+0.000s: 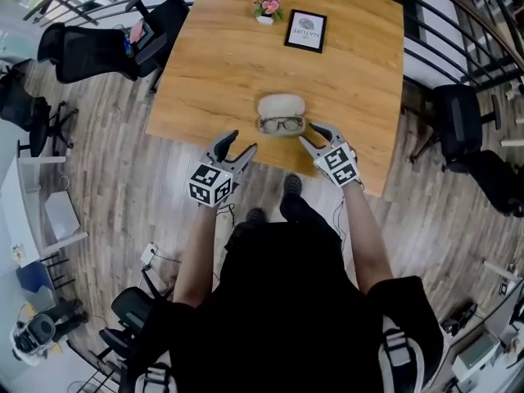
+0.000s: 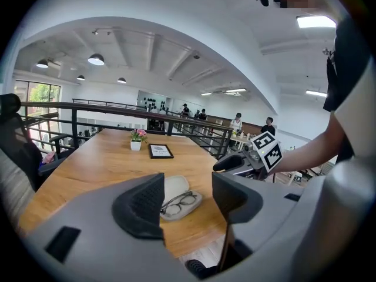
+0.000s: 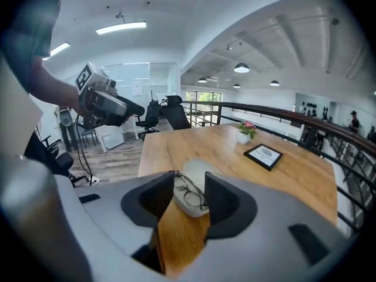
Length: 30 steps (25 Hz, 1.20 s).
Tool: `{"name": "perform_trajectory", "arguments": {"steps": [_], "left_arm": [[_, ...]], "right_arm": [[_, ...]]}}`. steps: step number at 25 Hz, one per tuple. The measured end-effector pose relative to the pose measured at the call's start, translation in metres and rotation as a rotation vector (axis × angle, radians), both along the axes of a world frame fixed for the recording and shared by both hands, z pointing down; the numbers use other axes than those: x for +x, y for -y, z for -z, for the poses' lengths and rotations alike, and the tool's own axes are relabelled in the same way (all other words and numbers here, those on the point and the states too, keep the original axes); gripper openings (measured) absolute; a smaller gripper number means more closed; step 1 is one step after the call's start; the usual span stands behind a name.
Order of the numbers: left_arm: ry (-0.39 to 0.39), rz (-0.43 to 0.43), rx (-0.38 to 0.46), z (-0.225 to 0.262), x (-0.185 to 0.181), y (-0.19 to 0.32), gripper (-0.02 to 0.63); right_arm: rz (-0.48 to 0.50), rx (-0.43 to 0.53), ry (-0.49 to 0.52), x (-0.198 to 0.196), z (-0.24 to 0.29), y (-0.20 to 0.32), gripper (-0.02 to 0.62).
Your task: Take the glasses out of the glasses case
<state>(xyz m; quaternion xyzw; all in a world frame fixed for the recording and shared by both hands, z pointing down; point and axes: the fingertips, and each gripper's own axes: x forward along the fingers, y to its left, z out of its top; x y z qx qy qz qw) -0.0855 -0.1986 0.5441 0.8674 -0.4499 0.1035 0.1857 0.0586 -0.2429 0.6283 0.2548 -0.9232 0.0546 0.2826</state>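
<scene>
An open whitish glasses case (image 1: pixel 281 105) lies near the front edge of the wooden table (image 1: pixel 221 72). Dark-rimmed glasses (image 1: pixel 281 124) rest in its nearer half. My left gripper (image 1: pixel 242 142) hovers at the table's front edge, just left of the case, open and empty. My right gripper (image 1: pixel 309 133) is just right of the case, also open, and touches nothing. In the left gripper view the glasses (image 2: pixel 178 202) and case (image 2: pixel 175 188) show beyond the open jaws. In the right gripper view the glasses (image 3: pixel 191 194) lie in the case (image 3: pixel 197 170) just ahead of the jaws.
A black-framed picture (image 1: pixel 305 30) and a small pot of pink flowers (image 1: pixel 268 9) stand at the table's far side. Black office chairs stand left (image 1: pixel 90 51) and right (image 1: pixel 458 121) of the table. A railing runs behind it.
</scene>
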Motion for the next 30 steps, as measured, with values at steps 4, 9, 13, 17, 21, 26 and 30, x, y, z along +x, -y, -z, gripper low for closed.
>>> {"name": "perform_trajectory", "arguments": {"steps": [4, 9, 13, 17, 21, 26, 30], "left_arm": [[0.000, 0.055, -0.006, -0.003, -0.002, 0.005, 0.256], [-0.009, 0.076, -0.013, -0.006, 0.000, 0.011, 0.256], [-0.016, 0.090, -0.024, -0.012, -0.003, 0.018, 0.256], [-0.029, 0.096, -0.032, -0.017, -0.008, 0.029, 0.256], [-0.042, 0.091, -0.035, -0.022, -0.016, 0.045, 0.256], [-0.049, 0.075, -0.047, -0.031, -0.025, 0.065, 0.256], [-0.054, 0.063, -0.070, -0.042, -0.034, 0.074, 0.256]], "right_arm": [[0.056, -0.009, -0.005, -0.005, -0.007, 0.006, 0.172], [0.080, -0.022, -0.017, -0.009, -0.013, 0.016, 0.157], [0.097, -0.032, -0.025, -0.017, -0.017, 0.020, 0.155], [0.109, -0.041, -0.043, -0.023, -0.024, 0.026, 0.156], [0.107, -0.048, -0.065, -0.029, -0.031, 0.036, 0.156], [0.097, -0.062, -0.089, -0.038, -0.044, 0.052, 0.156], [0.101, -0.083, -0.121, -0.043, -0.060, 0.055, 0.156]]}}
